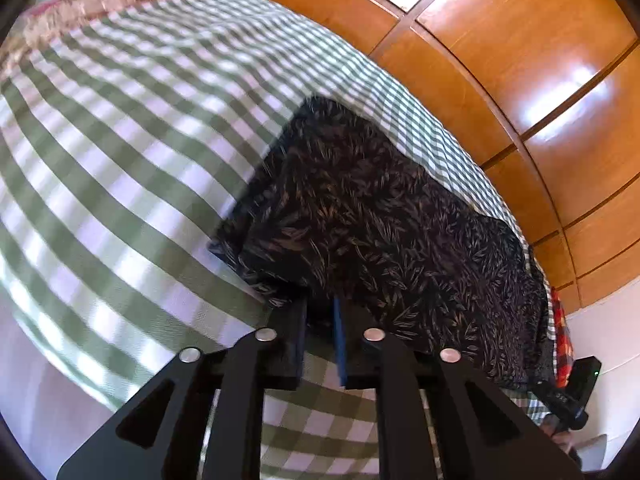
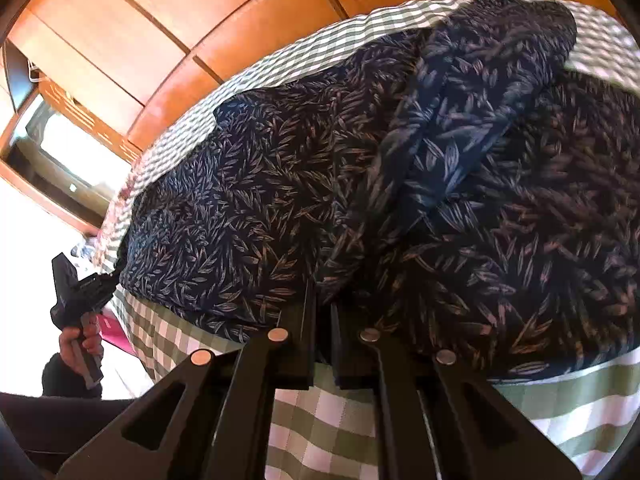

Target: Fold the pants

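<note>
**Both claws gripping the pants on the bed**

The dark leaf-print pants (image 1: 376, 216) are lying on the green checked bedsheet (image 1: 120, 152), beside the wooden wardrobe (image 1: 520, 40). The left claw (image 1: 320, 312) is clenching a near edge of the fabric. The right claw (image 2: 322, 300) is pinching another edge, where the cloth is bunching in folds above its fingers (image 2: 308, 320).
</note>
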